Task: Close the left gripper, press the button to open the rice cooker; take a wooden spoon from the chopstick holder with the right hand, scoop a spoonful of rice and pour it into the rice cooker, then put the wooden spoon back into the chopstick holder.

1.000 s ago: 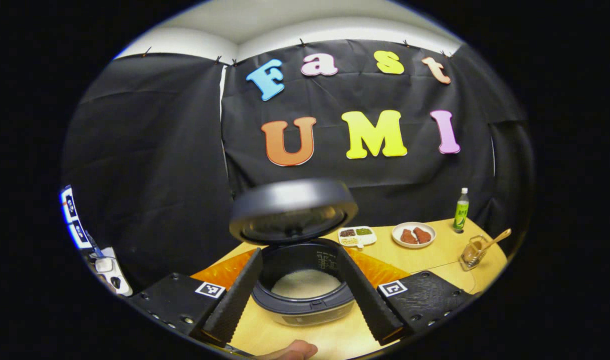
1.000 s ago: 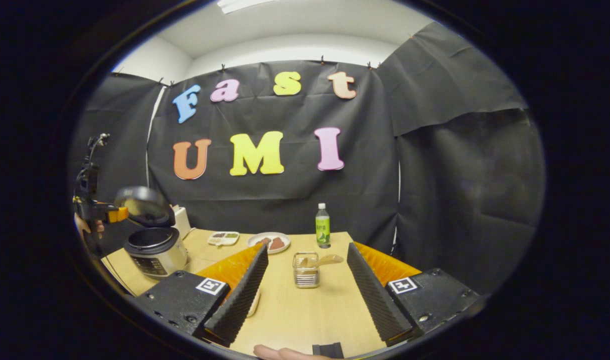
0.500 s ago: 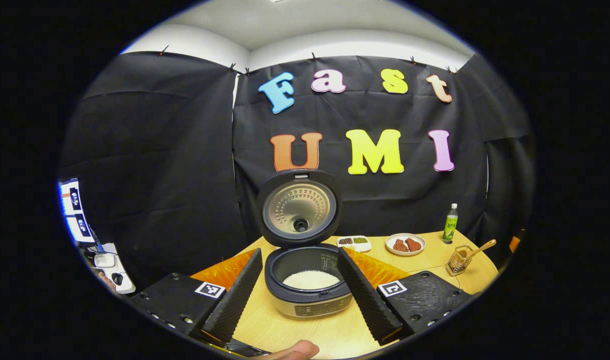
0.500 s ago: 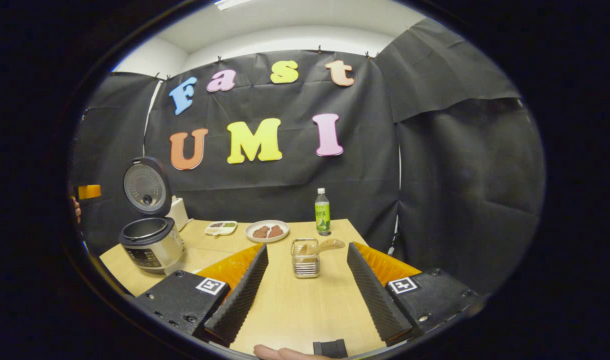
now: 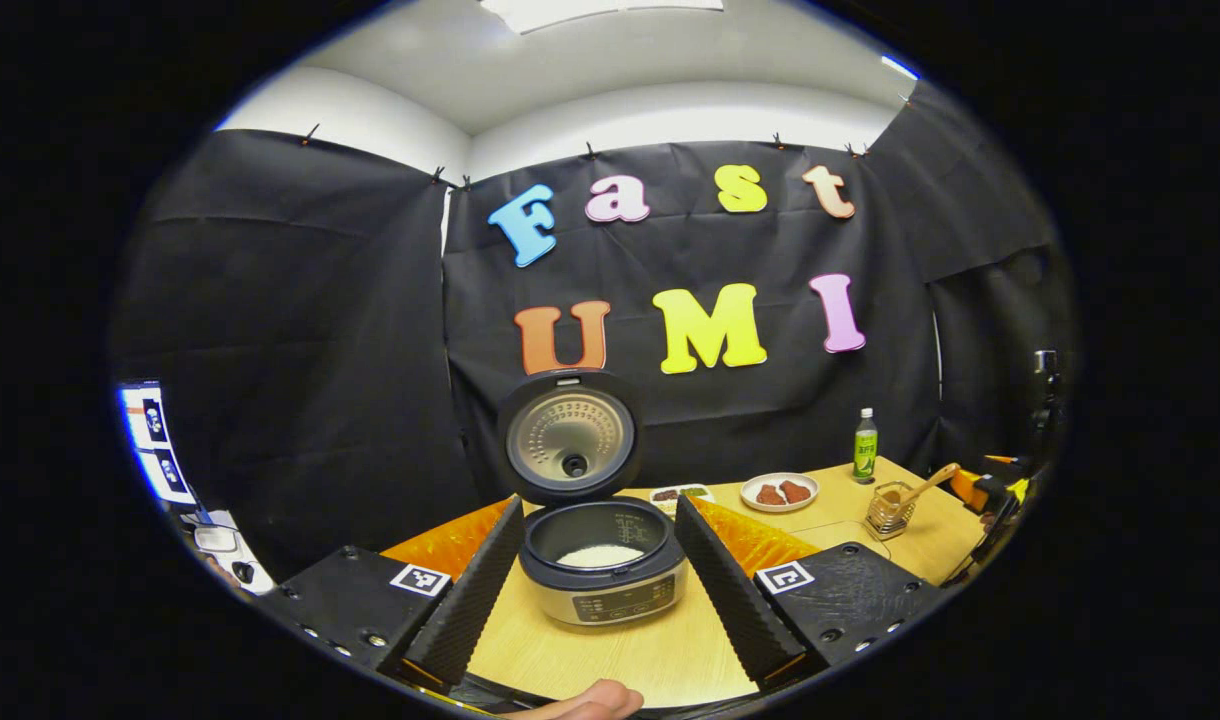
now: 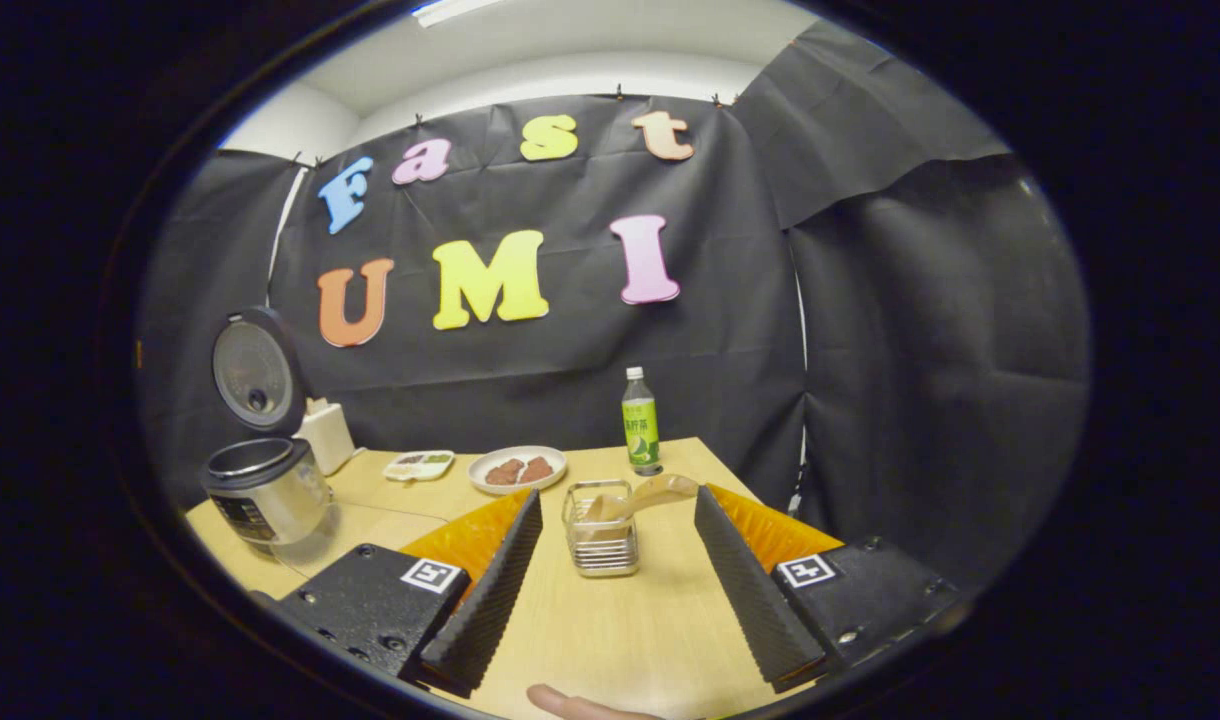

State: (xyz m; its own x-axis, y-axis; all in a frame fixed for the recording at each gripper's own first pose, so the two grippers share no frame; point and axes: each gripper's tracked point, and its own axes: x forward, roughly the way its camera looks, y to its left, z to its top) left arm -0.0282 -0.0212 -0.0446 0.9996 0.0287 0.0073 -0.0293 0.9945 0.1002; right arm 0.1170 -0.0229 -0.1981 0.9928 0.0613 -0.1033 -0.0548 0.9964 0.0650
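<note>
Both sets of jaws stand spread wide and hold nothing. The left gripper (image 5: pixel 598 590) has drawn back from the rice cooker (image 5: pixel 604 570), which a second ago sat close between its fingers with the lid (image 5: pixel 570 436) only partway up; now the lid stands fully upright on its hinge and the pot lies open, a bed of white rice visible at the bottom. So the button press looks done, and the first part of the job is behind us. The right gripper (image 6: pixel 610 590) has meanwhile eased toward the chopstick holder (image 6: pixel 600 530), a small wire basket on the tabletop (image 6: pixel 620 640), which now sits nearer between its fingers than it did a moment before. The wooden spoon (image 6: pixel 642 496) leans out of that holder, its bowl tilted up to the right, untouched. I judge the next step is the right hand's: reach in and take the spoon. At the back of the tabletop stand a green bottle (image 6: pixel 640 432), a plate of food (image 6: pixel 517 468) and a small divided dish (image 6: pixel 419 464), well apart from the holder.
</note>
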